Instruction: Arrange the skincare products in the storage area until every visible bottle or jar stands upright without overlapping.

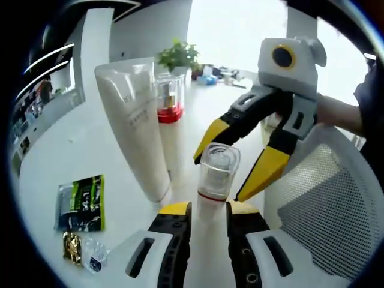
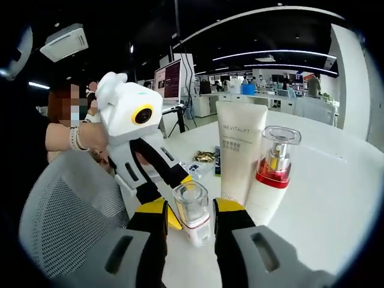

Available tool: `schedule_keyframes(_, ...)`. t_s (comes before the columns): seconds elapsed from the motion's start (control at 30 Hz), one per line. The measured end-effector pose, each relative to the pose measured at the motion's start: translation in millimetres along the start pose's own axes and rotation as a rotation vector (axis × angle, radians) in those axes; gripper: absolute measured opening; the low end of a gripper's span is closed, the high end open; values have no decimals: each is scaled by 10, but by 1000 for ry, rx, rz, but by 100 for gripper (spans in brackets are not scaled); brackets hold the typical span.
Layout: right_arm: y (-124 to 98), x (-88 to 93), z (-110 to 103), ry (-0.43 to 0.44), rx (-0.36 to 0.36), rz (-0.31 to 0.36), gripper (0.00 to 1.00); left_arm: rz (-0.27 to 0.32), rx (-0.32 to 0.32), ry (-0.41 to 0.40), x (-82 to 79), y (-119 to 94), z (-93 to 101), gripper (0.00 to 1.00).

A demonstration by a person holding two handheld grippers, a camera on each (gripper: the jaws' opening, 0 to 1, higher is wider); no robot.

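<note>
We see the small bottle (image 1: 211,192) upright, clear cap up, red band, white body. Our left tool (image 1: 207,211) and right tool (image 2: 191,211) both bracket it, open.

White counter (image 1: 78,150) carries all items. Tall cream tube (image 1: 137,129) upright on cap, mid-counter. Pump bottle (image 1: 170,105), red band, clear cap, just beside it. Small clear-capped bottle (image 1: 216,180) upright nearer edge. Green sachet (image 1: 81,203), gold wrapper (image 1: 72,245), clear wrapper (image 1: 95,253) flat on counter. Potted plant (image 1: 179,56), clutter at far edge.
</note>
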State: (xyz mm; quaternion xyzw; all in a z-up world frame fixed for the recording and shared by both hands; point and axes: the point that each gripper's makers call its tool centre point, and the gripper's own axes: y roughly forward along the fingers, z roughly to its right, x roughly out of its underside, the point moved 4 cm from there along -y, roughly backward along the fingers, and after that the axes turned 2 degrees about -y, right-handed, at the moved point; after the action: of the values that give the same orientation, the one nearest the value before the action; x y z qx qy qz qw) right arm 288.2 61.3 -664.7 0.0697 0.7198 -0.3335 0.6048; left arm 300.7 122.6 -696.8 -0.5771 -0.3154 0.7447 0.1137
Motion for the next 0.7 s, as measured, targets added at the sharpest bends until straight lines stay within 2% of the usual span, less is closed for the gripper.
schedule_keyframes(0.3,-57,244,76,-25,19,-143,23,-15,21,-41,30,-6,45,19)
schedule_keyframes(0.43,-18,267,58,-8,0,-170,21,-33,18,-63,76,15,32,19)
schedule_keyframes(0.5,0,298,35,-13,-12,-201,20,-65,42,-94,132,24,54,20)
schedule_keyframes(0.7,33,335,46,-10,-12,-238,18,-58,30,-93,114,27,58,15)
